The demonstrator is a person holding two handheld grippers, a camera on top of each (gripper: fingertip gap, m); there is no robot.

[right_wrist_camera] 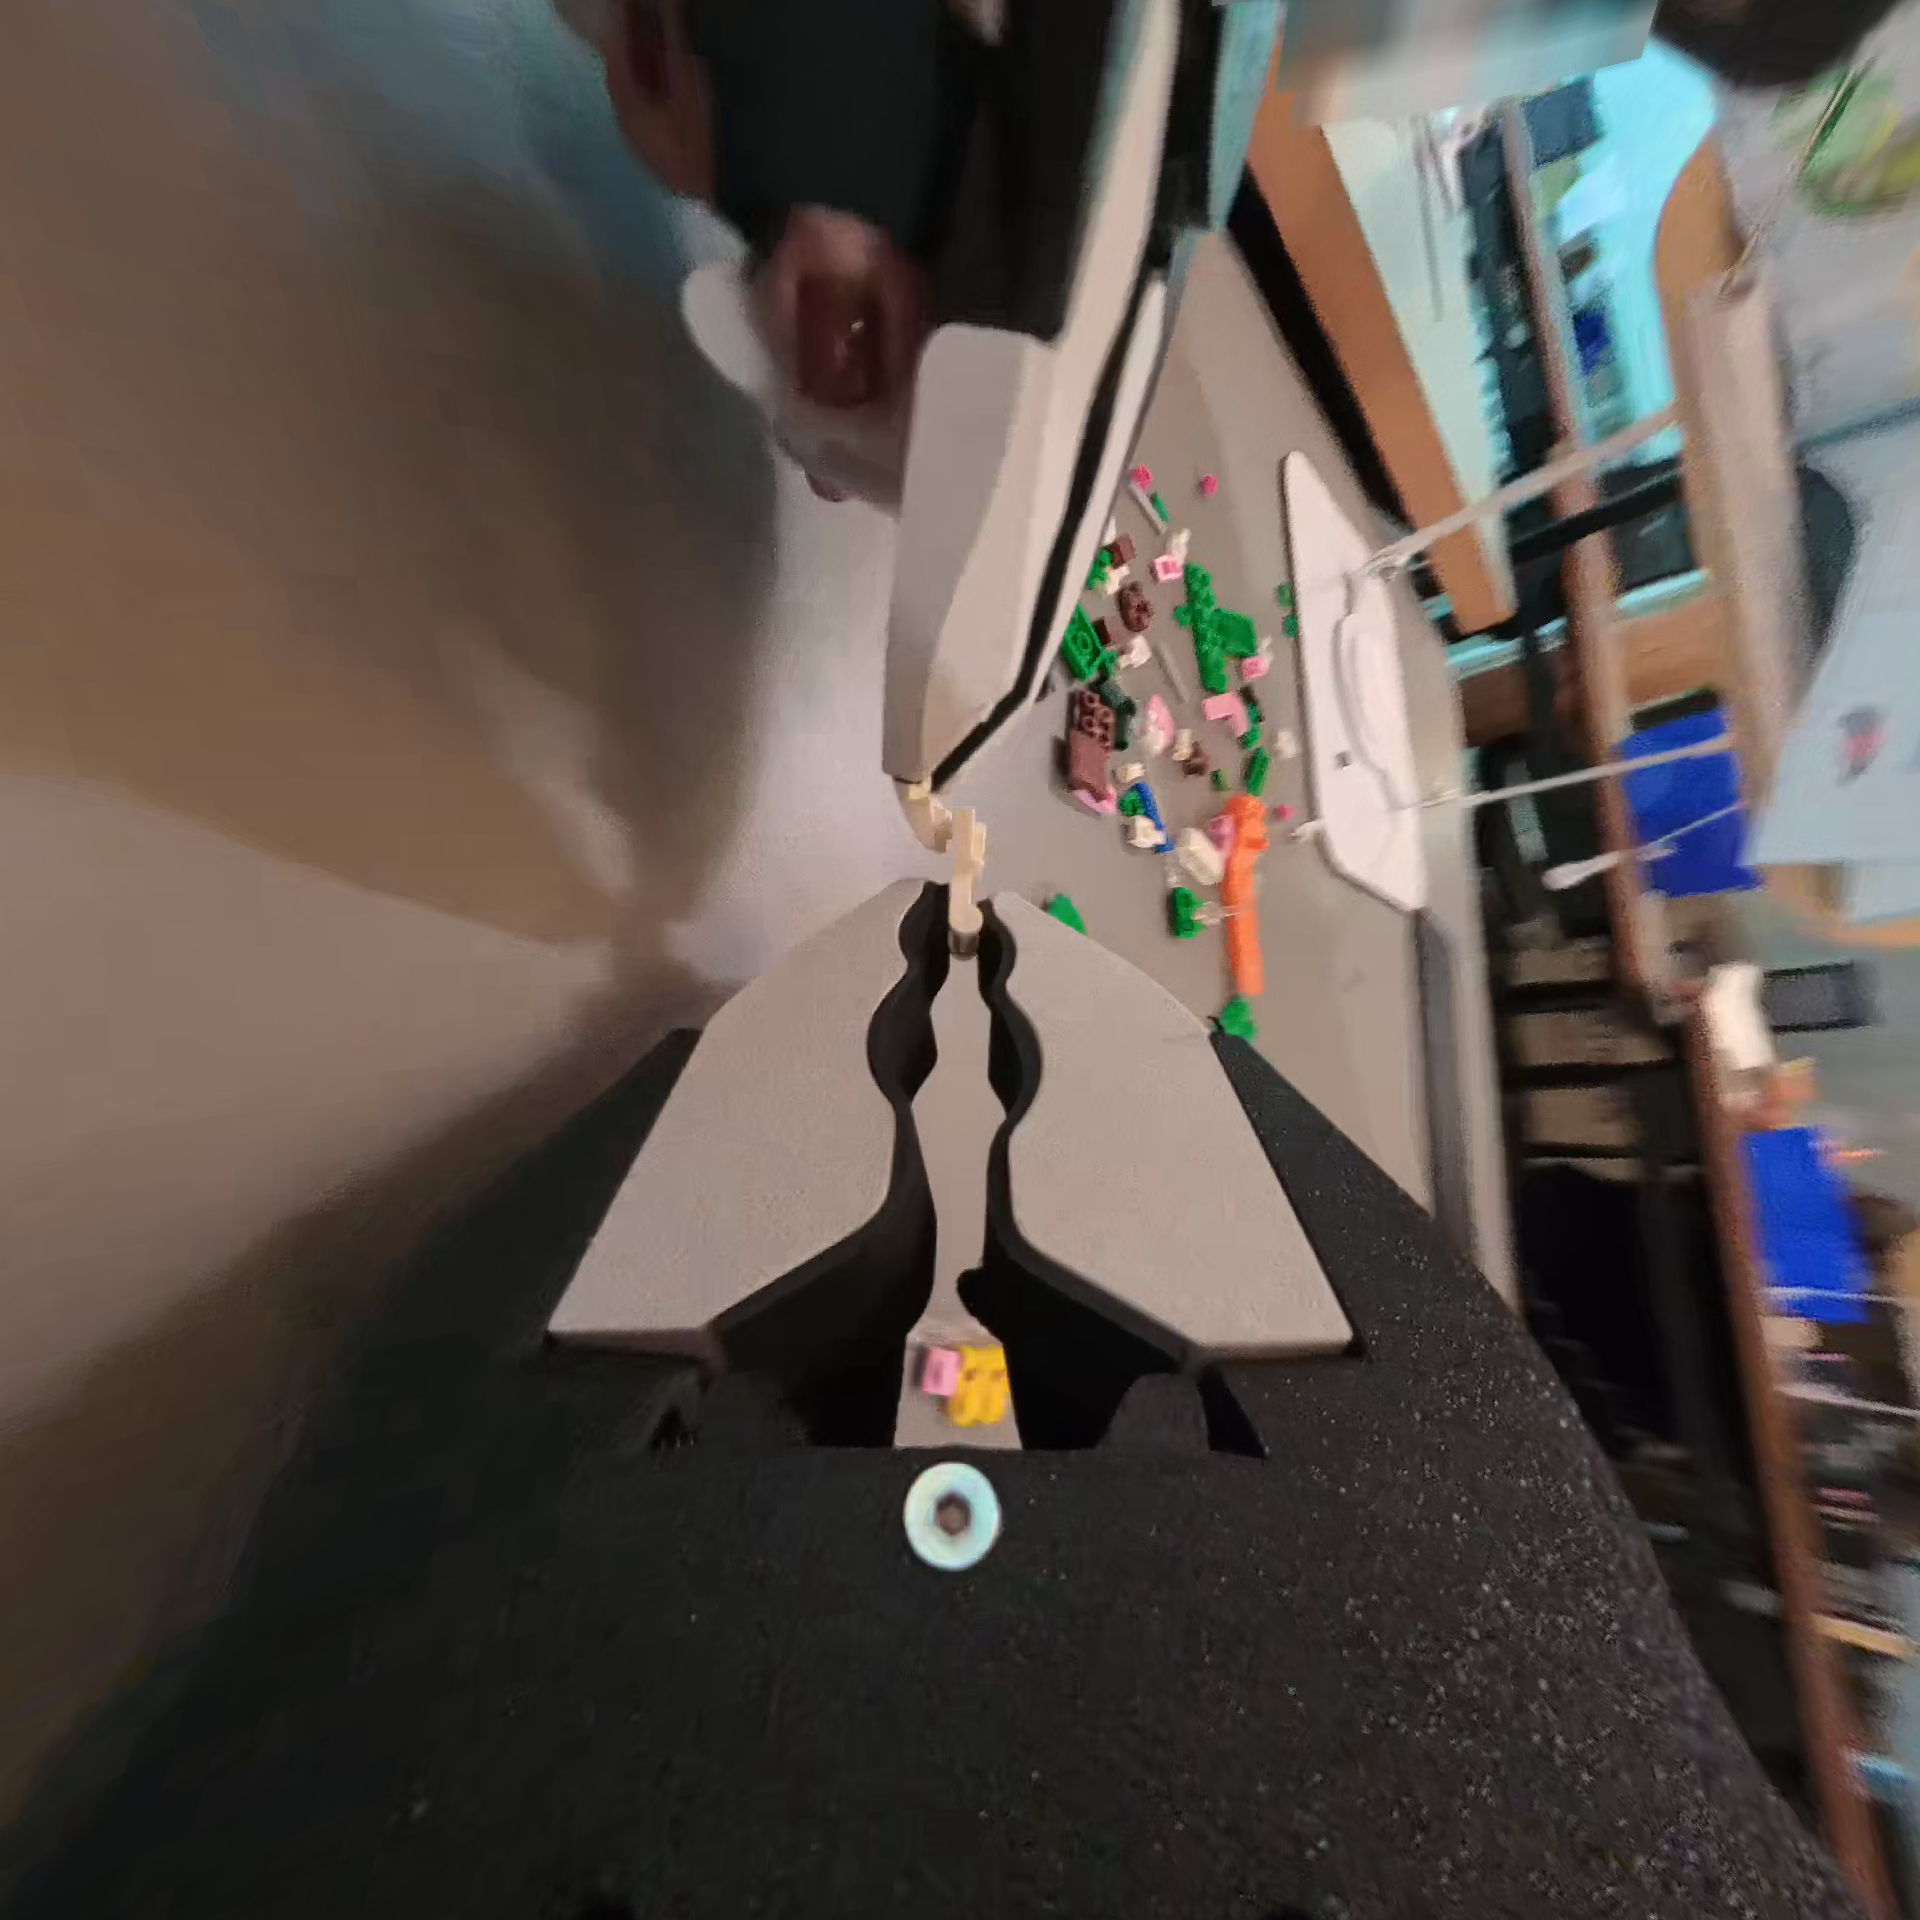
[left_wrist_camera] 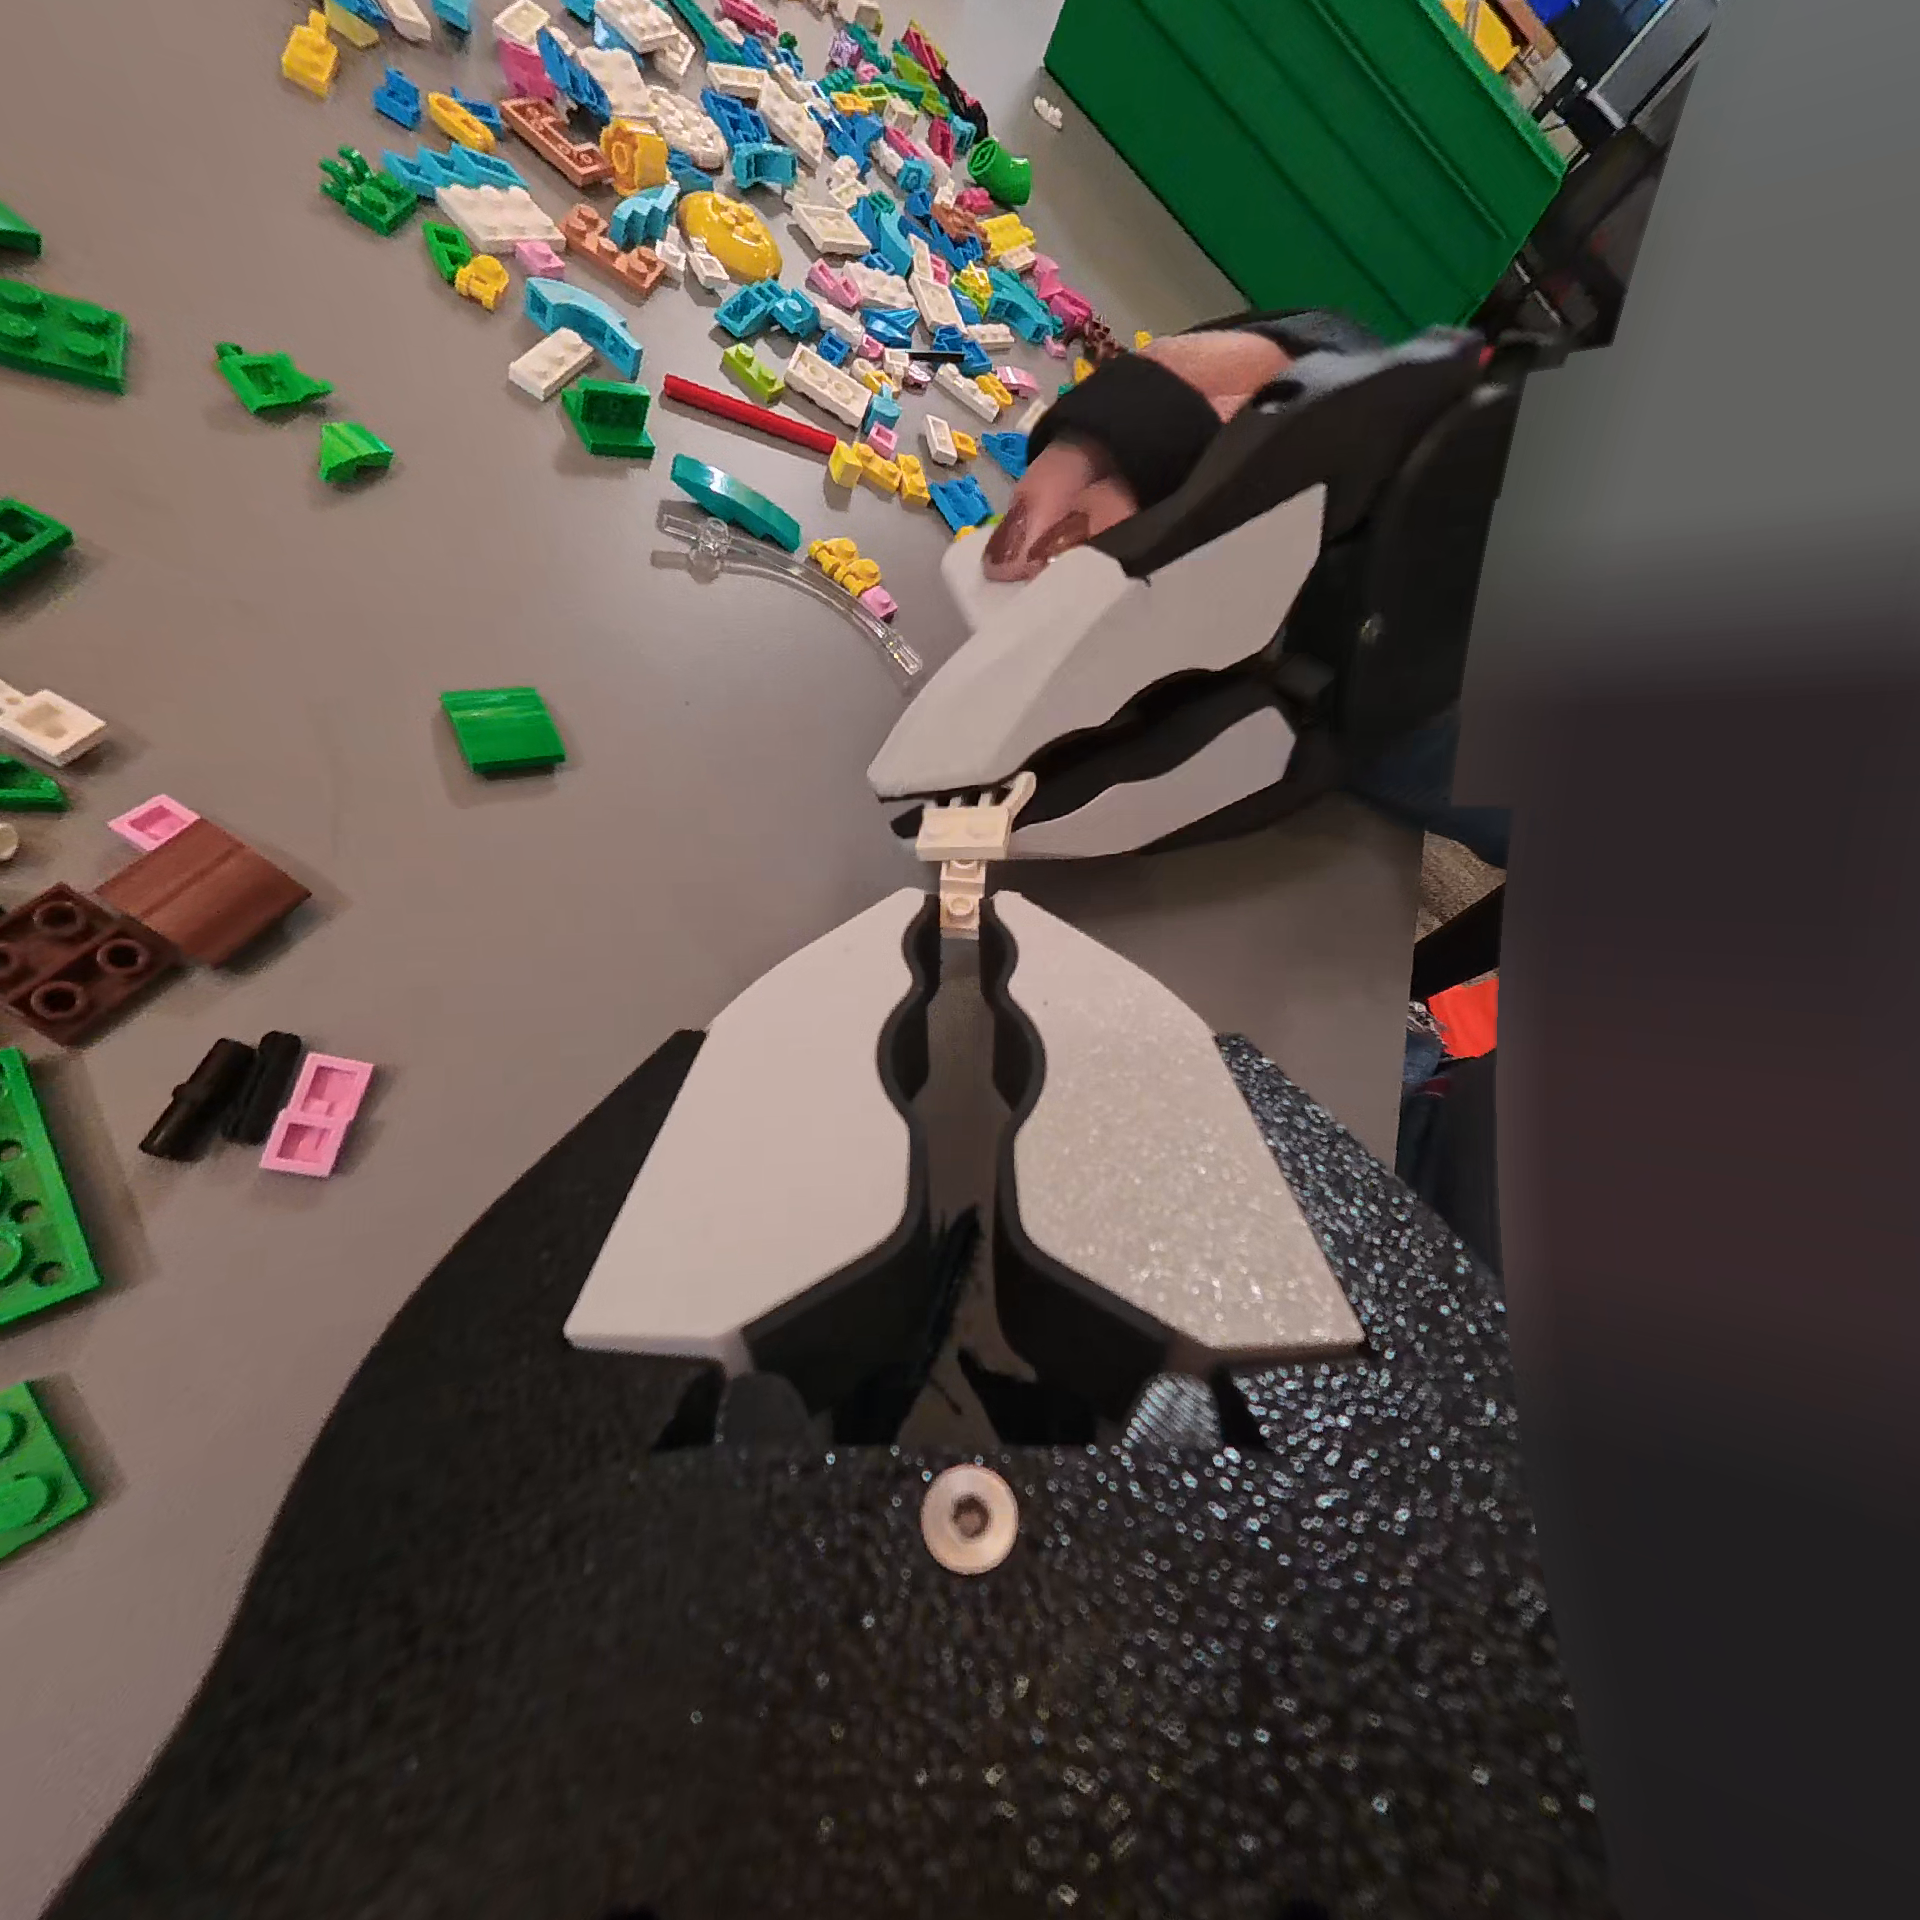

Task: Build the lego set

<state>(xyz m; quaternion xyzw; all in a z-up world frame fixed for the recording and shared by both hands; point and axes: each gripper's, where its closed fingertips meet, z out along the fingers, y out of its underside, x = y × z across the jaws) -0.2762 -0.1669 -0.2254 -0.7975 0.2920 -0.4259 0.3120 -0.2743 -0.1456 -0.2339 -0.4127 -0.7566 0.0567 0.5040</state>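
Small cream piece pinched at tips of left tongs, nearly closed on it, held above the grey surface. At its 12 o'clock, touching, a cream plate clamped in right tongs, also closed down on its part. Right wrist view too blurred for stud detail. Judgement: both parts light, rigid, slick plastic; tiny, prone to twist or pop out. Grip flat sides, press squarely. Loose brick pile at 11 o'clock; green plates at 9.
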